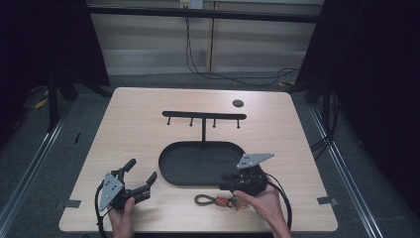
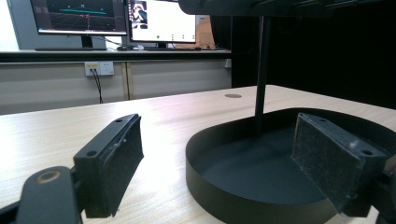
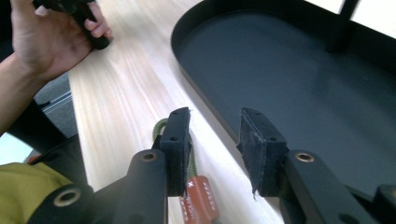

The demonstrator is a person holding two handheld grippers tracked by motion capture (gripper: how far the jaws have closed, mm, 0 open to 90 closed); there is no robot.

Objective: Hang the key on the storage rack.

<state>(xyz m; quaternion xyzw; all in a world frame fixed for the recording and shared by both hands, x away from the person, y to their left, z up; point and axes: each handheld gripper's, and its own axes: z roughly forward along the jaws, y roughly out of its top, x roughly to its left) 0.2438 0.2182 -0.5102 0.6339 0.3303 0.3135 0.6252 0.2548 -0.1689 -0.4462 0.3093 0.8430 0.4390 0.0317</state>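
A black oval tray (image 1: 198,163) sits mid-table, and a thin post rises from its far rim to a black hook bar (image 1: 203,115). In front of the tray lies a green cord loop with a red-brown tag (image 1: 214,200). My right gripper (image 1: 224,181) hovers just above the tag end, at the tray's near right rim. In the right gripper view its jaws (image 3: 215,126) stand open and empty, with the green cord (image 3: 161,128) and the red tag (image 3: 198,198) lying under the left jaw. My left gripper (image 1: 142,170) is open at the tray's left, facing the tray wall (image 2: 219,196).
A small dark disc (image 1: 237,103) is set in the table's far right. Grey tape marks (image 1: 72,203) sit at the near corners. The person's other hand (image 3: 42,37) shows in the right gripper view. Monitors (image 2: 116,18) stand beyond the table's edge.
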